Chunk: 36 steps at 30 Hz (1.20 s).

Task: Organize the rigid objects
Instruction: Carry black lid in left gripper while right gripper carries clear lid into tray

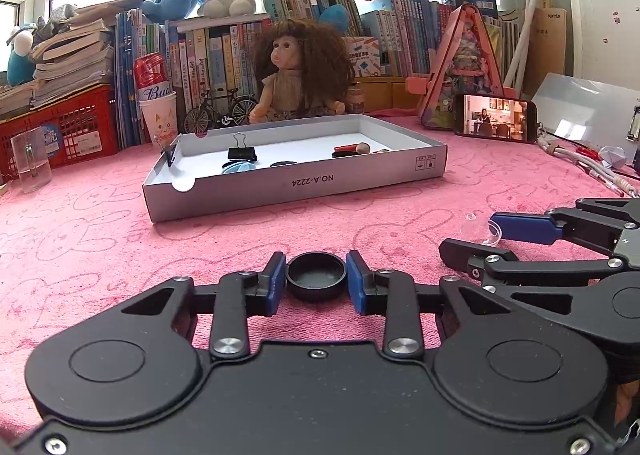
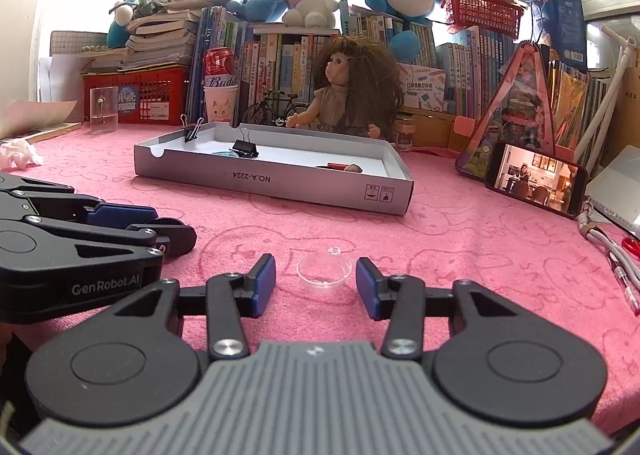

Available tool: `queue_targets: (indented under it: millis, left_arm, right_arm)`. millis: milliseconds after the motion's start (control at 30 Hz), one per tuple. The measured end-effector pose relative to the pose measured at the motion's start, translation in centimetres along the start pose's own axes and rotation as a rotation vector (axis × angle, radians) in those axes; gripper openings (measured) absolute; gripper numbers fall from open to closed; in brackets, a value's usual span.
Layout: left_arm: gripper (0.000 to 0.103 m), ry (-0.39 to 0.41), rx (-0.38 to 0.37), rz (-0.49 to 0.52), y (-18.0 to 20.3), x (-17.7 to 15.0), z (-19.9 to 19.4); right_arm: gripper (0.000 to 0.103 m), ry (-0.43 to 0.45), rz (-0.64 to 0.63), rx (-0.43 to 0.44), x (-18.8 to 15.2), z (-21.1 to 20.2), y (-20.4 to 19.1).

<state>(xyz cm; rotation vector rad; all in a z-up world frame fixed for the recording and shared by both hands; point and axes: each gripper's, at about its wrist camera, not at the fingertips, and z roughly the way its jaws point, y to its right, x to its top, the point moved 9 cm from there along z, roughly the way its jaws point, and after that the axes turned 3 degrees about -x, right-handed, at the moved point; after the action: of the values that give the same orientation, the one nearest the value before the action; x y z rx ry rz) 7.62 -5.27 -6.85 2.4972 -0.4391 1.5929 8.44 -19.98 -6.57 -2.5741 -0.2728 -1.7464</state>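
Note:
A small black round cap sits on the pink cloth between the blue pads of my left gripper, and both pads touch its sides. A clear plastic disc lies on the cloth inside my right gripper, which stands open with a gap on each side of the disc. The two grippers are side by side; the right gripper shows at the right edge of the left wrist view. Beyond them stands a shallow grey box, also the grey box, holding black binder clips, a blue piece and a red piece.
Behind the box sit a doll, a toy bicycle, a can in a paper cup and rows of books. A phone leans at the right, near cables, pens and scissors. A glass and a red crate stand at the left.

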Motion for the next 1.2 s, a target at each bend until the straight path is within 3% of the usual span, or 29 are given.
queue_targets:
  millis: [100,1200]
  left_arm:
    - [0.031,-0.003,-0.003,-0.012,0.0,0.1,0.0]
    - [0.030,0.043,0.051,-0.125,-4.5,5.0,1.4]
  right_arm:
    - [0.034,-0.002,0.000,-0.004,0.0,0.0,0.1]
    - [0.034,0.007,0.113,0.015,3.3,1.8,2.4]
